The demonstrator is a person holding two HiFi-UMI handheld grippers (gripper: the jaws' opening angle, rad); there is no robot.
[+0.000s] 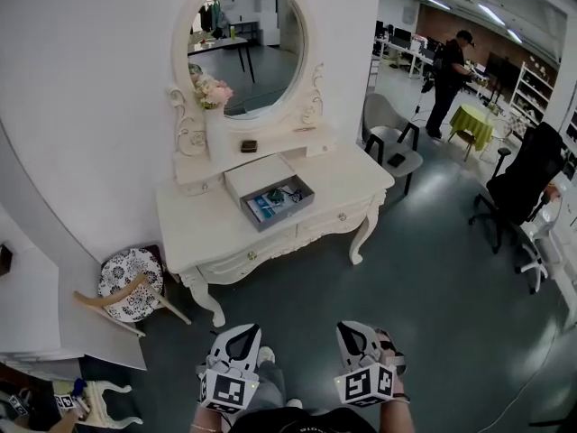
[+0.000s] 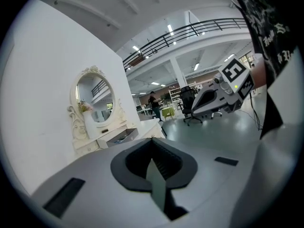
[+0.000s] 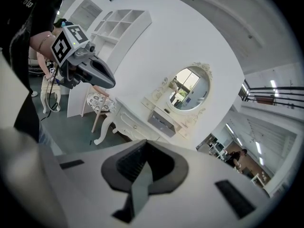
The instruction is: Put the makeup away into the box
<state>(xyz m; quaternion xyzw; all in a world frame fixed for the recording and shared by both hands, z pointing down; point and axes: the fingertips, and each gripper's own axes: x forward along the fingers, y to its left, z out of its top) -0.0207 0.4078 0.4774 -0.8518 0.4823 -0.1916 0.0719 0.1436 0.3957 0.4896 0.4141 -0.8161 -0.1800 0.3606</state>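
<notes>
A grey box (image 1: 270,201) stands open on the white dressing table (image 1: 343,188), under the oval mirror (image 1: 245,43). Small blue and white items lie inside it. A small dark item (image 1: 249,146) rests on the shelf below the mirror. My left gripper (image 1: 236,343) and right gripper (image 1: 359,339) hang side by side low in the head view, well short of the table. Both are shut with nothing in them. In the left gripper view the jaws meet (image 2: 153,140), with the box (image 2: 121,136) far off. In the right gripper view the jaws are together too (image 3: 144,145), the box (image 3: 160,122) distant.
A stool with a patterned cushion (image 1: 129,273) sits left of the table. A vase of flowers (image 1: 213,97) stands by the mirror. A grey chair (image 1: 392,138) is to the right, a black office chair (image 1: 523,183) farther right. A person (image 1: 447,75) stands in the background.
</notes>
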